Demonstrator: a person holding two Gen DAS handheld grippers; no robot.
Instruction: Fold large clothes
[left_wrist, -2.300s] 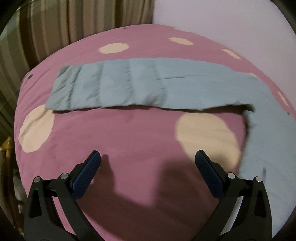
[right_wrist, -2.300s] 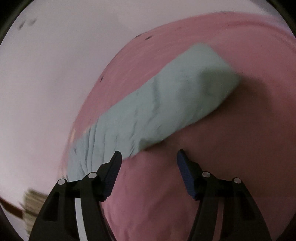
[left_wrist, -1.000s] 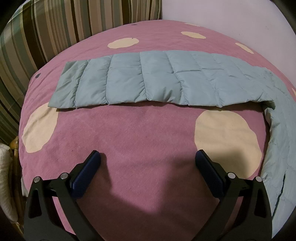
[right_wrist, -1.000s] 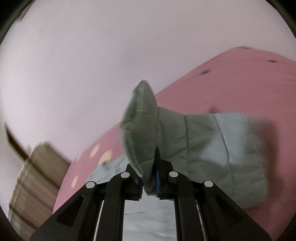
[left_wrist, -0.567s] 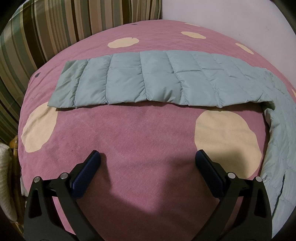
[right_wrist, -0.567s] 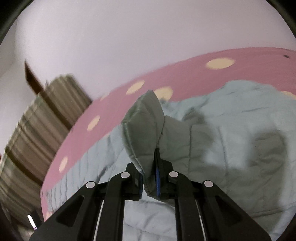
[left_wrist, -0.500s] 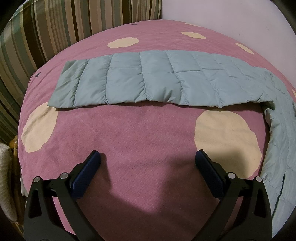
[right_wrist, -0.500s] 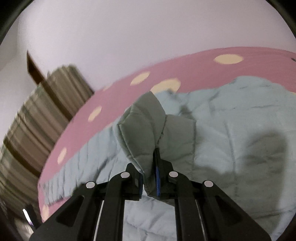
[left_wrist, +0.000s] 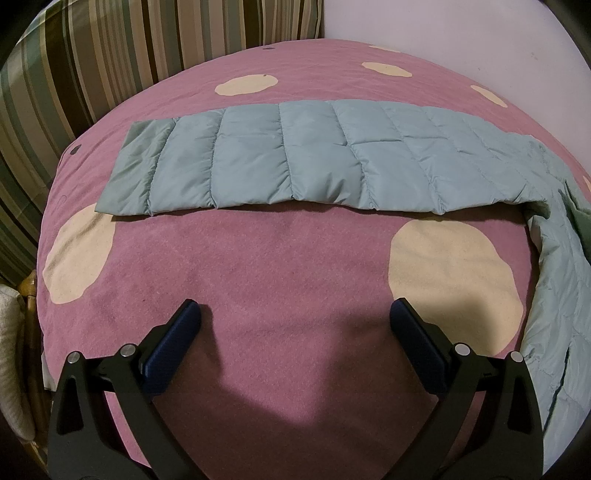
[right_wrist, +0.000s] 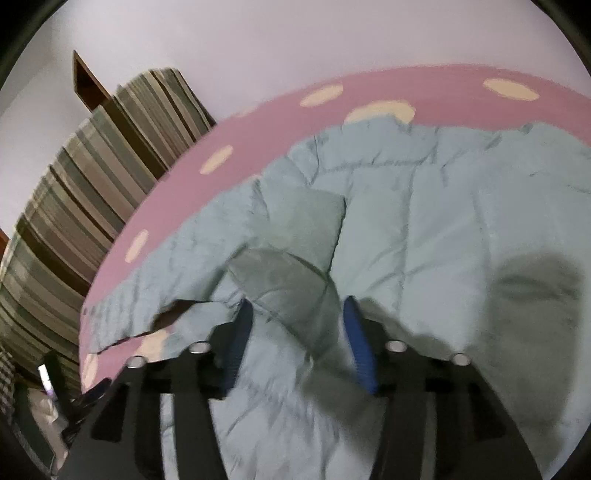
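Right gripper (right_wrist: 297, 314): jaws parted, holding nothing, a folded-over sleeve end lying between them on the quilted jacket (right_wrist: 424, 206). Left gripper (left_wrist: 295, 325): jaws wide apart, empty, above the pink spotted bedcover (left_wrist: 258, 258). The jacket's other sleeve (left_wrist: 280, 155) lies flat across the bedcover. Striped curtain (left_wrist: 92, 55) behind.

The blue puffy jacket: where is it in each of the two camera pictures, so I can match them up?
Left wrist view: the jacket's sleeve stretches across the upper middle, the body trailing down the right edge.
Right wrist view: the jacket fills the centre and right, under the open right gripper.
Shared landmark: the pink spotted blanket, and the striped curtain.
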